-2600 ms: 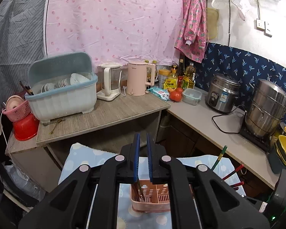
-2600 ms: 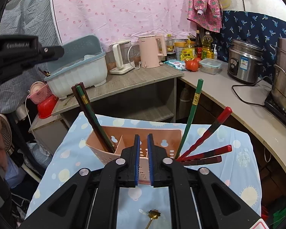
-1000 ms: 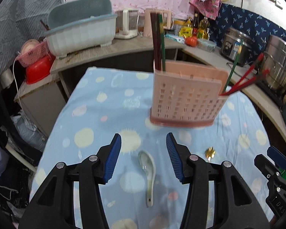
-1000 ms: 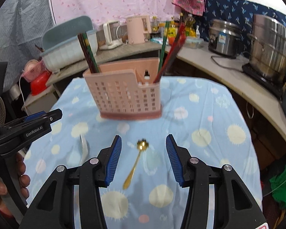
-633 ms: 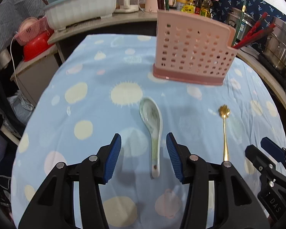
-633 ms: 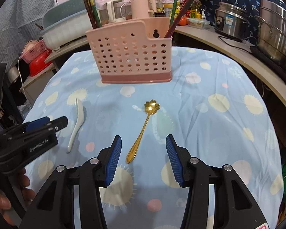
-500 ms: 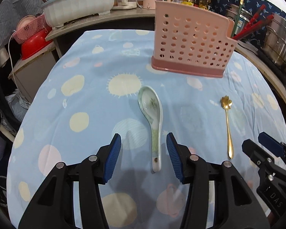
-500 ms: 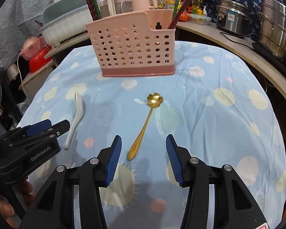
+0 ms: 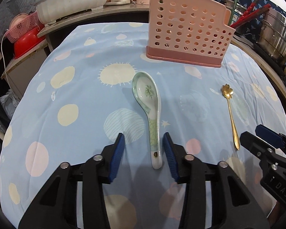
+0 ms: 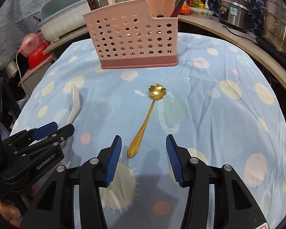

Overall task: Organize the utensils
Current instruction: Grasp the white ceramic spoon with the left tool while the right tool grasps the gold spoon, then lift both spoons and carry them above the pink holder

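Both tongs have been coming down from high over the pink caddy (image 10: 130, 36) to just above the blue spotted surface (image 9: 66, 87), so the pickups are about to start. The left tongs (image 9: 144, 148) have just been narrowing around the handle of the ceramic spoon (image 9: 149, 106), the right pad almost touching it, nothing gripped yet. The right tongs (image 10: 144, 153) are standing moderately wide and empty, the gold spoon (image 10: 145, 120) lying with its handle tip between them, nearer the left pad.
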Available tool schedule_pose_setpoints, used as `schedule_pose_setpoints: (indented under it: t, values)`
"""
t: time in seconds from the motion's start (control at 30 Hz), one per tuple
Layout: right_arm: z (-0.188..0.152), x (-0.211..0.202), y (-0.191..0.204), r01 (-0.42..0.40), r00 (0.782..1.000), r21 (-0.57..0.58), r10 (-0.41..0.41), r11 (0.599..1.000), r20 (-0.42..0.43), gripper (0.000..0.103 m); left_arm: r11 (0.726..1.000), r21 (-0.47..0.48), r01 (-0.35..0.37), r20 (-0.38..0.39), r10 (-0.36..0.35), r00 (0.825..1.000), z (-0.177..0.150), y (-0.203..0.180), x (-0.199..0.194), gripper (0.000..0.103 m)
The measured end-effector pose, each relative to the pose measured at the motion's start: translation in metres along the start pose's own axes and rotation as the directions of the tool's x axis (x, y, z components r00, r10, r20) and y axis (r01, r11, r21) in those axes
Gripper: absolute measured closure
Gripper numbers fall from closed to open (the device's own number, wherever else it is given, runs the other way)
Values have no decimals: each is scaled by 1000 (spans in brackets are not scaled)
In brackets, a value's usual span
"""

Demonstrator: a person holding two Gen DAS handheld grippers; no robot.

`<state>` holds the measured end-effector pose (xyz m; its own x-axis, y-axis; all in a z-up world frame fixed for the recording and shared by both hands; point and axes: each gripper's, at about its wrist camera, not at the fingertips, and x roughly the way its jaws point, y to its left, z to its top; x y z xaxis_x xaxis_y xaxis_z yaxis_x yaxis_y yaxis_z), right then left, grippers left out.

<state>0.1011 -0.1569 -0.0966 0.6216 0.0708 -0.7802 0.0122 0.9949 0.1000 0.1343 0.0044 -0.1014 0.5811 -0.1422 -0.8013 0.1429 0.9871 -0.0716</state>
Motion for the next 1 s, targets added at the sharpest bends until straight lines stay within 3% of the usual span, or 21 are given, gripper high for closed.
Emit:
schedule_pose_setpoints:
  t: [0.23,0.5,1.0]
  values:
    - [1,11,5,-8,1000,-13,7,1000,-22,67,1000,26,14,4,-14,1000,-5,-3,-3,92]
    - [-6,17,4,-9,999,-21,8,1000,-43,90,998,31,52,-14,-51,999,-9,-6,-10,94]
    - [-18,6,-5,-23,998,-12,22,1000,-59,93,995,17,94,-40,-93,995,-13,-8,-32,93]
